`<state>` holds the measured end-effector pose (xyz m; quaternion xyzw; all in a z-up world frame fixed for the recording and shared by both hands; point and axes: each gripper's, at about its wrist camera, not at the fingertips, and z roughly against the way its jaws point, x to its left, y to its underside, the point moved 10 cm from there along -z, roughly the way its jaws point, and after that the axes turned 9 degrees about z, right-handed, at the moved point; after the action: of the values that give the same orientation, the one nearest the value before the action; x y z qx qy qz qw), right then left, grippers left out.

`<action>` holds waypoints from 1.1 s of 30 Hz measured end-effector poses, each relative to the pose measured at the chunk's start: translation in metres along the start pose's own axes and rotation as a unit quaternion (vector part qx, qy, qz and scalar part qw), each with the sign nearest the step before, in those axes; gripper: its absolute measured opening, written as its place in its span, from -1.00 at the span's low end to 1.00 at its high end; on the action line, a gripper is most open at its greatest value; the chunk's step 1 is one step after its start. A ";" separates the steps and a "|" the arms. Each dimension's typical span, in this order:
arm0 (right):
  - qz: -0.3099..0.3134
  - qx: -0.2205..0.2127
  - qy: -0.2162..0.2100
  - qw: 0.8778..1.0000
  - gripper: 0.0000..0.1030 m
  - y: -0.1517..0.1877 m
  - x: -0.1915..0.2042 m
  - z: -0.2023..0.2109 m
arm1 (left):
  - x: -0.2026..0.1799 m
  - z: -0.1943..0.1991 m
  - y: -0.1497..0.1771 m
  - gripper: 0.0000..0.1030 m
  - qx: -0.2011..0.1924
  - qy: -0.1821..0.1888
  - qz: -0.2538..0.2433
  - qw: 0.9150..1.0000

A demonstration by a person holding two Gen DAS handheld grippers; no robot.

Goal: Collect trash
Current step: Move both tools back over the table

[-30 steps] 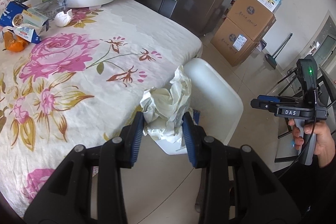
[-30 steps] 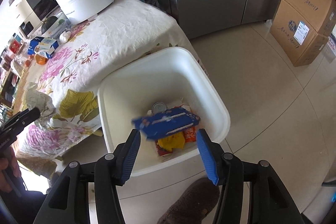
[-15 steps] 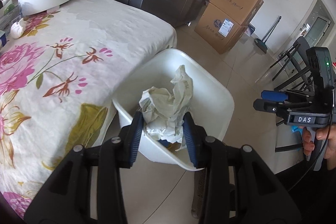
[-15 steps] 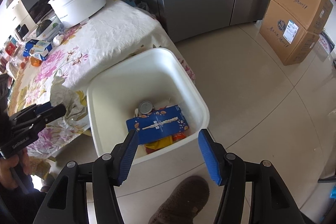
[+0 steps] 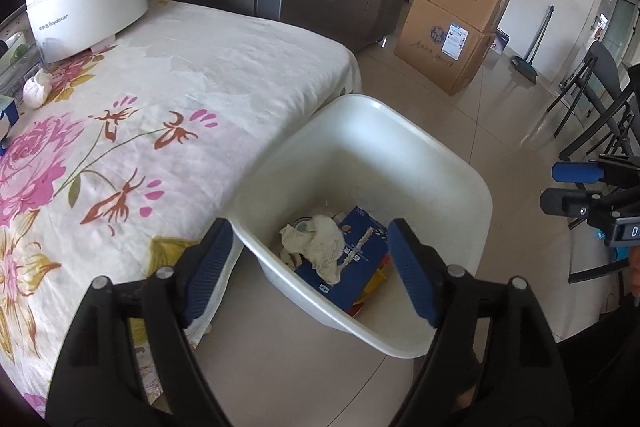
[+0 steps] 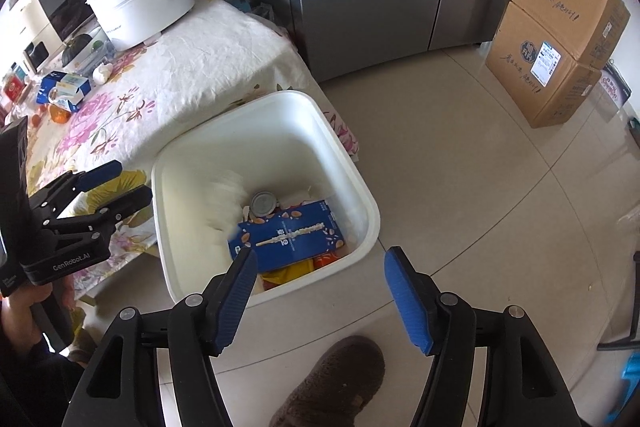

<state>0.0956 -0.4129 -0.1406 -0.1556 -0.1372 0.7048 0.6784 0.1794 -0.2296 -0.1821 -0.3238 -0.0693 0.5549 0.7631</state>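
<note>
Left wrist view: the left hand-held gripper (image 5: 310, 269) hangs over the white bin (image 5: 476, 187) at lower centre, jaws opening and empty, so the crumpled paper (image 5: 320, 243) lies inside on a blue carton (image 5: 360, 247). Right hand-held gripper (image 6: 320, 291), also opening and empty, hovers above the bin's near rim, beside the floral-clothed surface (image 5: 180, 75).

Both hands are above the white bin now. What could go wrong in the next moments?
1. The white bin stands tight against the tablecloth edge, so the left gripper, jaws opening and empty, might snag the cloth when moving back.
2. A slipper sits just below the right gripper; a step could nudge the bin.
</note>
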 end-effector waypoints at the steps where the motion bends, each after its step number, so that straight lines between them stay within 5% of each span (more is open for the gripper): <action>1: 0.000 0.000 0.000 1.000 0.32 0.000 0.001 0.000 | 0.001 0.001 0.000 0.57 0.001 -0.001 0.003 1.000; 20: 0.022 -0.020 -0.007 1.000 0.38 -0.026 0.032 0.009 | 0.033 0.037 -0.004 0.66 -0.013 -0.010 0.028 0.999; 33: 0.053 -0.051 -0.024 0.997 0.57 -0.070 0.093 0.018 | 0.120 0.095 -0.003 0.93 -0.044 -0.070 0.086 0.993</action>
<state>0.1492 -0.3169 -0.0987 -0.1800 -0.1804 0.7351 0.6283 0.1828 -0.0836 -0.1366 -0.3223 -0.1181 0.6364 0.6908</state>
